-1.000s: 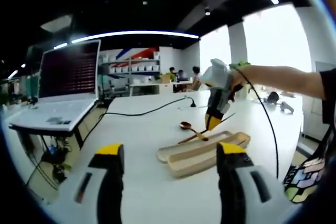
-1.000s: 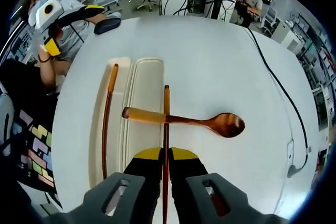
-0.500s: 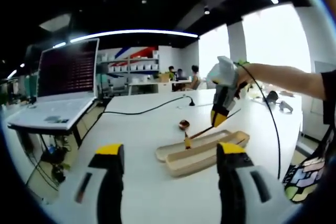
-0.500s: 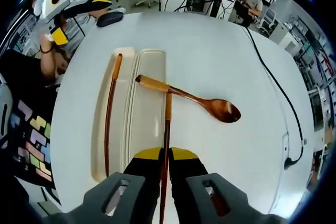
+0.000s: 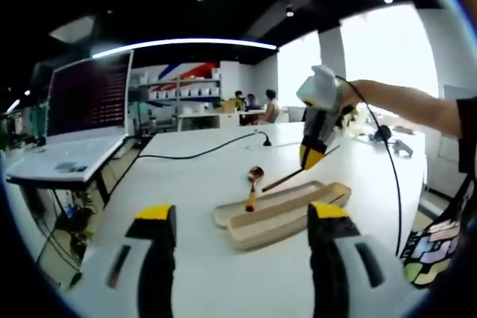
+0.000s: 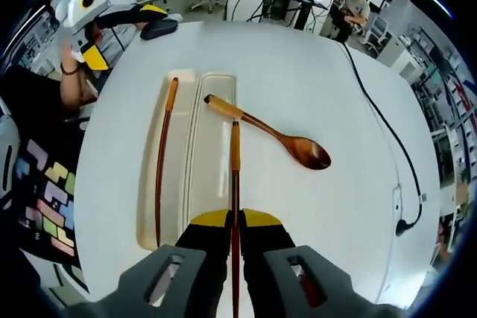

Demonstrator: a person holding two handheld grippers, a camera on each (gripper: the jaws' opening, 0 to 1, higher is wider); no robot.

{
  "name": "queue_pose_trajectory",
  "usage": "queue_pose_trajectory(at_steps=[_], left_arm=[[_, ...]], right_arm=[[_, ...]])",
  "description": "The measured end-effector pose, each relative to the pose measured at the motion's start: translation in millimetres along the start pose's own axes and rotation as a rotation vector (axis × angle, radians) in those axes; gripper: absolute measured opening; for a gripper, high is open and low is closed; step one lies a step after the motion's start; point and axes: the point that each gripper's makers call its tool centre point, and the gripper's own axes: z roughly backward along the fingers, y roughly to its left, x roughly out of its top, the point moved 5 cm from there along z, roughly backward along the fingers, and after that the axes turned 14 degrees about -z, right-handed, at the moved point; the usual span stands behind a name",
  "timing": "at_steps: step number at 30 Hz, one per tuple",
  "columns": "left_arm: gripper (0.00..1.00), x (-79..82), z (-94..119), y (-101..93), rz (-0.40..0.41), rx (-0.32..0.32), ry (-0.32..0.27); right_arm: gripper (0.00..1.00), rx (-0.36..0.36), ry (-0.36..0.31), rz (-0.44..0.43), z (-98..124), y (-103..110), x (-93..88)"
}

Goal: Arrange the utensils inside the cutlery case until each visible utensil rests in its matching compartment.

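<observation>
White table (image 6: pixel 313 72): broad, smooth top carrying all the task's things; anything hard will skid on it.
Cutlery case (image 6: pixel 212 176): pale, two long compartments side by side, shallow walls; looks light, so a nudge could shift it.
Spoon (image 6: pixel 268 133): dark wood, stiff and light; handle end over the wider compartment's rim, bowl out on the table. Best taken mid-handle, I'd say.
Loose chopstick (image 6: pixel 162 158): thin, rigid, lying lengthwise in the narrow compartment.
Held chopstick (image 6: pixel 234 184): slim and slick-looking, prone to pivot if pinched far from its middle.
Right gripper (image 6: pixel 234 258): jaws clenched on that chopstick, its tip near the spoon handle above the wide compartment.
Left gripper (image 5: pixel 242 258): jaws spread apart, holding nothing, well back from the case.
</observation>
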Motion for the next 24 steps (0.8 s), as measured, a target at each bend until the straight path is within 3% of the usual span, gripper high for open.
queue_pose_trajectory(at_steps=[7, 13, 19, 24], left_arm=[[0.76, 1.4, 3.3, 2.3, -0.001, 0.01, -0.005], [0.75, 0.4, 6.3, 6.7, 0.002, 0.029, -0.004], [0.72, 1.4, 8.6, 7.7, 0.004, 0.031, -0.009], [0.71, -0.3, 7.6, 8.0, 0.003, 0.03, -0.001]], right_arm=[[0.02, -0.023, -0.04, -0.002, 8.4, -3.3, 4.2], [0.02, -0.041, -0.12, -0.002, 17.8, 1.8, 16.5], [0.02, -0.05, -0.168, 0.026, 8.7, 31.7, 24.9], [0.02, -0.014, -0.2, 0.058, -2.2, 55.8, 35.7]])
